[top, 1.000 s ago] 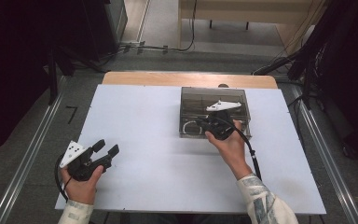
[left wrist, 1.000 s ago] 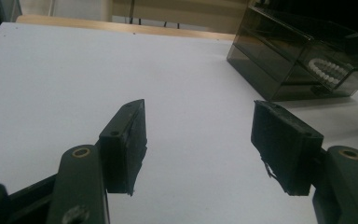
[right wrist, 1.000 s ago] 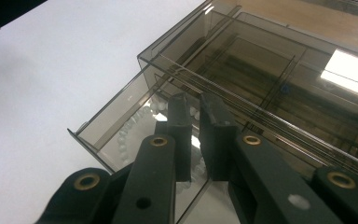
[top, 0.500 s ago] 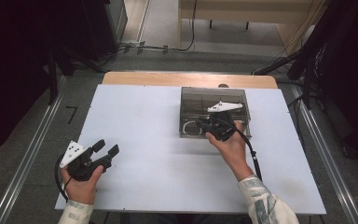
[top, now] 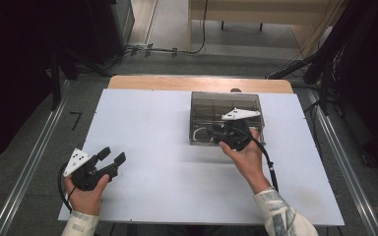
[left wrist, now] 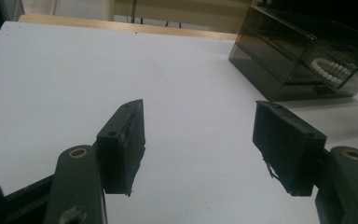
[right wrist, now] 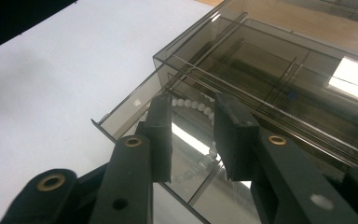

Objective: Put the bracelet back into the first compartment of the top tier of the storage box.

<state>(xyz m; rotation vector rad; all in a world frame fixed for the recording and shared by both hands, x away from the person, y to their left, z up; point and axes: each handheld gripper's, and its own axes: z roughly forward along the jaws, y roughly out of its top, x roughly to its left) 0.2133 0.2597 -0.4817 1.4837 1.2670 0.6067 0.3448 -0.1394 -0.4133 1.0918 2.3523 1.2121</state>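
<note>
At about two o'clock on the white table (top: 142,123), a smoked transparent organiser box (top: 225,105) stands with a drawer (right wrist: 135,109) pulled out toward the person. Inside that drawer lies a string of white beads (right wrist: 193,105), also visible through the box wall in the left gripper view (left wrist: 328,71). The right gripper (top: 226,133) is positioned at the drawer, at six o'clock of the box; its jaws have just been opening and now stand parted over the beads, pads pressing on nothing. The bead string is judged light, limp and smooth: it will drape and may slide from the pads, so take hold across a bunched section, not a single bead. The box is judged rigid, light and brittle plastic with slick walls; the drawer front edge is the practical grip point. The left gripper (top: 110,160) rests at seven o'clock on the table, well apart from the box, jaws released and holding nothing.
</note>
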